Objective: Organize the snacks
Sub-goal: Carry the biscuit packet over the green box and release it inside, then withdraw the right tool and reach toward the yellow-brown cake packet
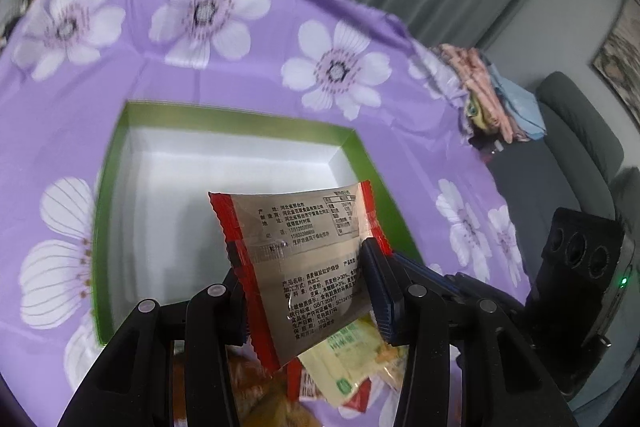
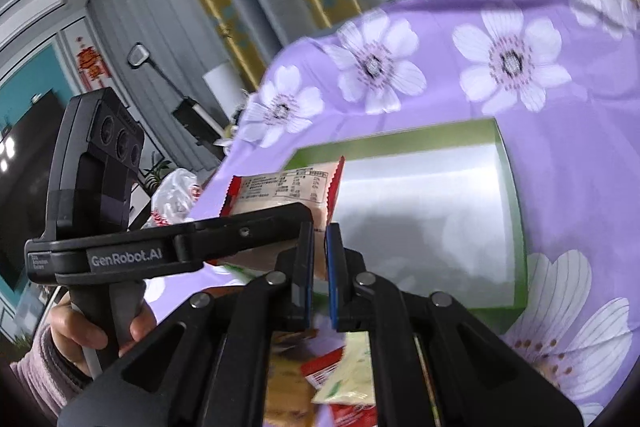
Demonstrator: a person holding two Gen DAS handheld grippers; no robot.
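— While your left gripper (image 1: 304,291) clamps the red-edged snack packet (image 1: 300,267), where does the packet sit?

— Upright between its fingers, printed back toward you, just ahead of the green-rimmed box (image 1: 240,119) with the white inside.

— And your right gripper (image 2: 319,279)?

— Nearly closed on nothing, pads a sliver apart, close beside the left one. Below both tongs lie a yellow-green packet (image 1: 344,359) and red packets (image 2: 324,371) on the purple flowered cloth (image 1: 248,67).
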